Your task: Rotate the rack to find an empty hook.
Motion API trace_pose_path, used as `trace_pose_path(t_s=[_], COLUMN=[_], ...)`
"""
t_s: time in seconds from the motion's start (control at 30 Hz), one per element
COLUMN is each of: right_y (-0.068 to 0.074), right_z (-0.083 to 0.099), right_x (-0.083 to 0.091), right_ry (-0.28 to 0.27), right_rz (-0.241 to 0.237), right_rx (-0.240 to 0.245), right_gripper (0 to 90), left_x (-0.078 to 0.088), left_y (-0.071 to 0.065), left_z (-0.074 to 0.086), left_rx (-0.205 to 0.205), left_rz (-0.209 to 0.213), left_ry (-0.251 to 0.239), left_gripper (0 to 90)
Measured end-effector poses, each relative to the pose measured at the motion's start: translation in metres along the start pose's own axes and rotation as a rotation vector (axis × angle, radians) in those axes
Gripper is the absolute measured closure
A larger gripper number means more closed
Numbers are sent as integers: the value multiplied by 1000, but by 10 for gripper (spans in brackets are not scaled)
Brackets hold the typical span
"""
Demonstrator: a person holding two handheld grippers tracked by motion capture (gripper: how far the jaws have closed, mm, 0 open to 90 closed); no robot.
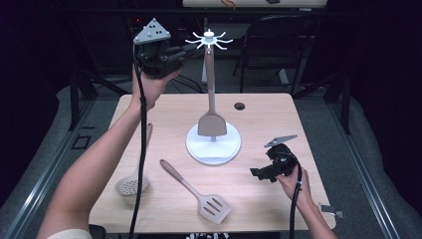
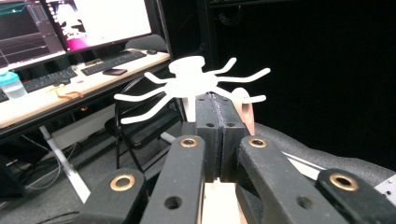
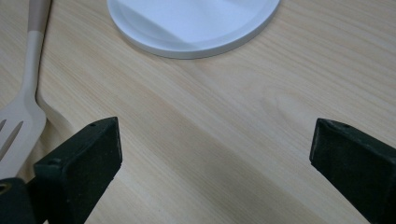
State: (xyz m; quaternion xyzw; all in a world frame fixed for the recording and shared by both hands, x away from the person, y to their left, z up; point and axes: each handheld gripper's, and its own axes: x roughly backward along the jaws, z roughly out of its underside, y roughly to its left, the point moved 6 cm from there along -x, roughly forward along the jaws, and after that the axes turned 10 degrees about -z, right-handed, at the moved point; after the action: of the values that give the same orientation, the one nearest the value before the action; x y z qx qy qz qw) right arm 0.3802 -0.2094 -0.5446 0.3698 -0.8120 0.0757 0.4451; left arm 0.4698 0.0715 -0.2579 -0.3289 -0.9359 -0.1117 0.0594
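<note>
Spatula (image 1: pixel 211 107) beige, solid blade, hanging from rack; left claw (image 2: pixel 215 105) closed, empty; right claw (image 3: pixel 212 154) wide open.

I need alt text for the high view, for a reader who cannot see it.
The left gripper, jaws shut, is raised beside the hooks of a white rack where a spatula hangs. The right gripper rests open on the table.

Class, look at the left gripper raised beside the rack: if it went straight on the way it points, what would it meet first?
Probably the white hook crown topping the utensil rack: the left gripper, shut, aims at it, with the hanging spatula's handle just beside. Depth is unclear.
</note>
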Motion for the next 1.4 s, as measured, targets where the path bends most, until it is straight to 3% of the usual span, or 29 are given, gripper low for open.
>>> trace_pose_path(t_s=[0.73, 1.23, 1.4], right_y=[0, 2, 3], right_z=[0, 0, 0], right_x=[0, -1, -1], right_ry=[5, -15, -24], right_rz=[-2, -19, -27], right_rx=[0, -13, -5], right_gripper=[20, 20, 23], left_x=[-10, -11, -2], left_y=[13, 14, 15], left_z=[3, 1, 5], left_rx=[18, 32, 44], left_rz=[-36, -31, -19], left_ry=[28, 21, 17], left_gripper=[900, 900, 771])
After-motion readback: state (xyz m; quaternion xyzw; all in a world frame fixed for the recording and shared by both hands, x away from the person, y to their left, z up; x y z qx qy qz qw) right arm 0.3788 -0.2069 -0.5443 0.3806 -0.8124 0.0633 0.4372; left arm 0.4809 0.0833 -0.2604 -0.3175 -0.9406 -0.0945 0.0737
